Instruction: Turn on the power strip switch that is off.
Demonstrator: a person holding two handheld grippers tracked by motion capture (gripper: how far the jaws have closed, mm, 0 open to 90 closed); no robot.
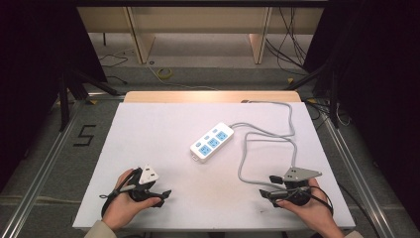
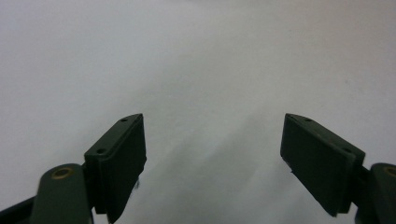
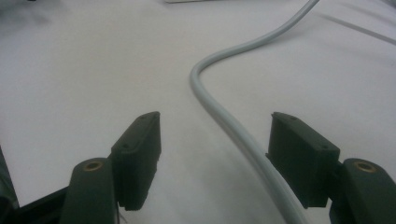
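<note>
Item, near edge: my left gripper (image 1: 166, 193), lower left of the high view, jaws apart over bare counter (image 1: 148, 129). Item: my right gripper (image 1: 265, 194), lower right, jaws apart, grey cable (image 3: 243, 135) running between them, unpinched. I judge a hasty close could drag the cable and skew the power strip (image 1: 212, 143), mid-frame. Beyond: cable loops upper right, floor wires, nothing blocking.

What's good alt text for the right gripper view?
The right gripper has its two black jaws wide open just above a white table. A grey cable curves in from the upper right and runs down between them, close to the right jaw, unpinched.
</note>
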